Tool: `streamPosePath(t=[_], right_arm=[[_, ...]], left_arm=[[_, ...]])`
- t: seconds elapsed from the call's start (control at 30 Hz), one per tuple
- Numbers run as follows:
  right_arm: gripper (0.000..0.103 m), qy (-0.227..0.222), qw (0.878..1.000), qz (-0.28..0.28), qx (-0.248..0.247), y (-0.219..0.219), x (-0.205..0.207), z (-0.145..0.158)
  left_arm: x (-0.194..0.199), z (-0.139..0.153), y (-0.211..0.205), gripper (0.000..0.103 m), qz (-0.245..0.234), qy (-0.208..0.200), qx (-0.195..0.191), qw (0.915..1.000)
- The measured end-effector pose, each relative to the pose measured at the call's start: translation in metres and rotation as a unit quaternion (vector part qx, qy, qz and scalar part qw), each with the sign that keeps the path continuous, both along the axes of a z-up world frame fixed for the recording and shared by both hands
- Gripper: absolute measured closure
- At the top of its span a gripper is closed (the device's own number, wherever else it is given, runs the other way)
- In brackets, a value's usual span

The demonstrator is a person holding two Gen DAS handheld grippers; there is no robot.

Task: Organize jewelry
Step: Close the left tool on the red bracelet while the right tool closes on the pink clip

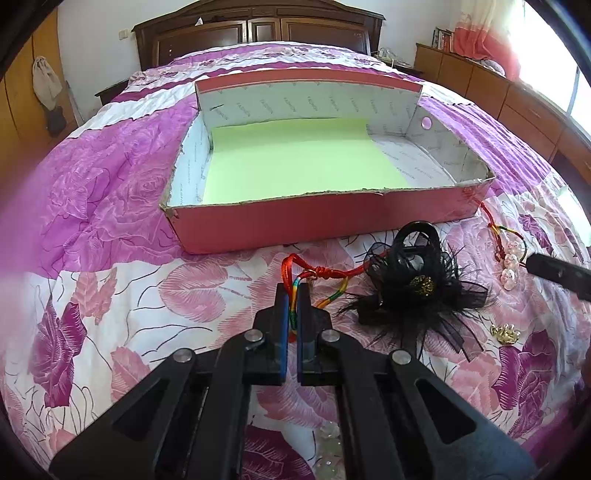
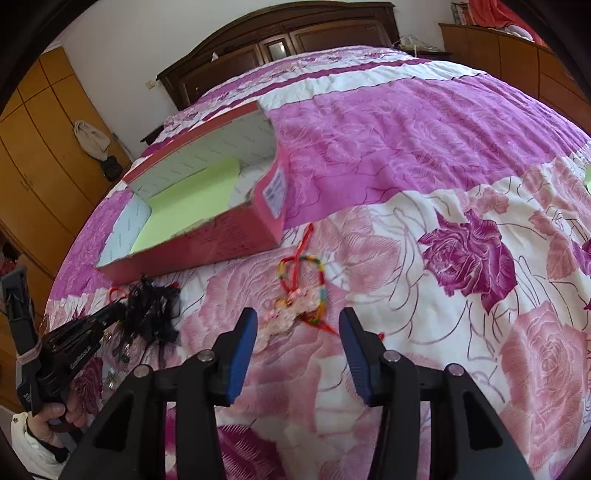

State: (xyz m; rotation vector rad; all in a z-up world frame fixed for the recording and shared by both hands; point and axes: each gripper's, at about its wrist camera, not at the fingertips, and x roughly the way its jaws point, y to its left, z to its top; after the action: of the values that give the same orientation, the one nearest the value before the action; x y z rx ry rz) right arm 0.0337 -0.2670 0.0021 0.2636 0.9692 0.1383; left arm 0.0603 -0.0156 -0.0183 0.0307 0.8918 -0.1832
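Note:
A pink cardboard box lined with green paper lies on the bed; it also shows in the right wrist view. My left gripper is shut on a red and rainbow cord bracelet just in front of the box. A black feathered hair clip lies right of it. My right gripper is open above a second cord bracelet with clear beads; that bracelet also shows in the left wrist view.
A small gold piece lies near the hair clip. Clear crystal beads lie under my left gripper. The floral bedspread stretches to a dark headboard. Wooden wardrobes stand at the left.

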Motion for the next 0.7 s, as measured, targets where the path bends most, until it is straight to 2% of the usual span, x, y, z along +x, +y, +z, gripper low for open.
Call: streamPosePath(t=[0.17, 0.47, 0.57, 0.63, 0.7], right_arm=[[0.053, 0.016, 1.000, 0.023, 0.013, 0.017, 0.001, -0.003], [0.055, 0.055, 0.998, -0.012, 0.014, 0.028, 0.026, -0.027], [0.065, 0.058, 0.998, -0.024, 0.003, 0.028, 0.030, -0.031], [0.081, 0.059, 0.998, -0.032, -0.002, 0.025, 0.030, -0.033], [0.090, 0.057, 0.998, -0.037, 0.002, 0.022, 0.028, -0.031]], left_arm=[[-0.001, 0.008, 0.007, 0.103, 0.001, -0.006, -0.020, 0.9998], [-0.007, 0.021, 0.015, 0.103, 0.004, -0.017, -0.040, 0.9990], [-0.009, 0.024, 0.015, 0.103, 0.003, -0.021, -0.043, 0.9988], [-0.010, 0.027, 0.014, 0.103, 0.001, -0.025, -0.044, 0.9987], [-0.011, 0.029, 0.014, 0.103, 0.001, -0.027, -0.045, 0.9986]])
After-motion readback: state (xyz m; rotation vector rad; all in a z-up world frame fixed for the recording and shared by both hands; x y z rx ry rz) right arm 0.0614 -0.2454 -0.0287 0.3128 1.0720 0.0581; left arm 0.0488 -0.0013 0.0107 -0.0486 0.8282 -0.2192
